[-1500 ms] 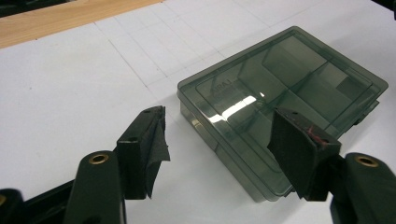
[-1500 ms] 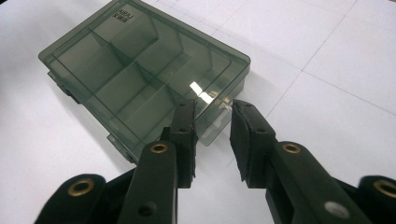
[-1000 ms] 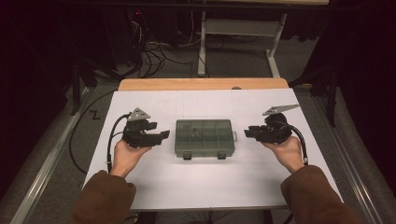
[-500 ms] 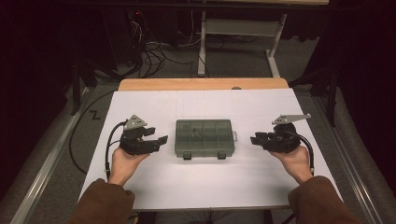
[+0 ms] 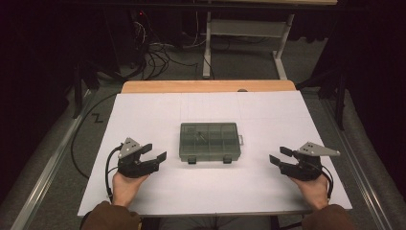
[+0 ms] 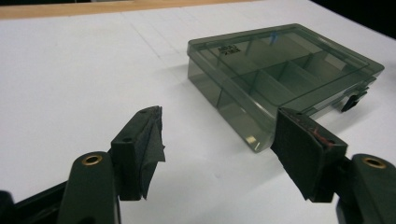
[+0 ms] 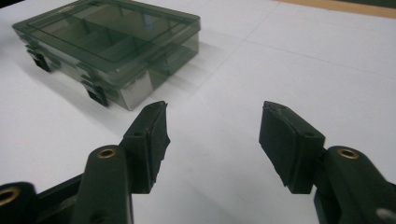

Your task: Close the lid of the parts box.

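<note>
A smoky-green, see-through plastic organiser box [image 5: 209, 142] with a closed lid lies flat near the middle of the white-covered worktop [image 5: 158, 112], a little towards the person's edge, its two dark latches facing that near edge. Inside, partition walls split it into compartments; there may be something small in one of the far ones, but the high view is too dim and coarse to tell.

The left gripper [image 5: 156, 152], black with a grey three-cornered plate on top, is held in the person's left hand [image 5: 125, 186] near the worktop's near-left corner, pointing across towards the box and well short of it. Its jaws have just been opening and stand spread with nothing between them; in the left gripper view the box's near corner sits beyond the right-hand pad [image 6: 303, 154], apart from it.

The right gripper [image 5: 280, 155] is held in the right hand [image 5: 316, 190] near the near-right corner, aimed back at the box, also apart from it. Its jaws have just been opening too, and stand spread over bare white surface.
</note>
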A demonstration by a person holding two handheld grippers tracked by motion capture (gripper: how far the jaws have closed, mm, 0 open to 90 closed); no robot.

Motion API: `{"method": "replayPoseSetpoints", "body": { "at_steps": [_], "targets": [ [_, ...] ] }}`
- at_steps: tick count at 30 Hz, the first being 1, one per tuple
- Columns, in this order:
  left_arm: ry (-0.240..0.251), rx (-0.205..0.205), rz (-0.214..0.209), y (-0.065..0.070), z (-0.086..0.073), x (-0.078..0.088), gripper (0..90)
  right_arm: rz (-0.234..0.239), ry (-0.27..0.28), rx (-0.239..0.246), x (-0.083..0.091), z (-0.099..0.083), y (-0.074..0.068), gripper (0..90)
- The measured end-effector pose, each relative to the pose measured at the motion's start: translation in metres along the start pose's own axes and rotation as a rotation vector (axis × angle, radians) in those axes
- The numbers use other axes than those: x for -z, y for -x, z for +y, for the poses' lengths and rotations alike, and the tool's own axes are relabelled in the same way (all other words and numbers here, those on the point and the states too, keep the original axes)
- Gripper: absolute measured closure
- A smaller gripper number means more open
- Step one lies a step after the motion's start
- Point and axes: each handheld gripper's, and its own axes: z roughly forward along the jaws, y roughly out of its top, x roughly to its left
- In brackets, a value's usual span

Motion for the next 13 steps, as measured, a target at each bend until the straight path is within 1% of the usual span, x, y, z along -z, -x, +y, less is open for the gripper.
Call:
{"method": "replayPoseSetpoints", "body": {
  "at_steps": [1, 2, 4, 6, 7, 10, 13],
  "targets": [
    [-0.001, 0.005, 0.009, -0.002, -0.002, 0.0, 33.4, -0.013, 0.019, 0.0, 0.001, -0.007, 0.001, 42.0],
    [-0.002, 0.0, 0.015, -0.003, -0.002, 0.0, 33.1, -0.021, 0.033, -0.003, 0.002, -0.012, 0.001, 41.4],
    [0.009, -0.018, 0.022, -0.003, -0.003, 0.0, 32.8, -0.033, 0.045, -0.011, 0.004, -0.019, 0.002, 40.9],
    [0.017, -0.001, 0.014, -0.002, -0.003, 0.002, 32.7, -0.041, 0.049, 0.004, 0.007, -0.021, 0.002, 40.8],
    [0.017, 0.001, 0.012, -0.002, -0.005, 0.002, 32.7, -0.047, 0.059, 0.011, 0.008, -0.022, 0.002, 40.8],
    [0.007, -0.006, 0.015, -0.002, -0.008, 0.001, 32.7, -0.038, 0.084, -0.014, 0.011, -0.024, 0.005, 40.2],
    [0.014, -0.003, 0.016, -0.002, -0.007, 0.001, 32.7, -0.033, 0.072, -0.019, 0.009, -0.026, 0.005, 40.1]
  ]
}}
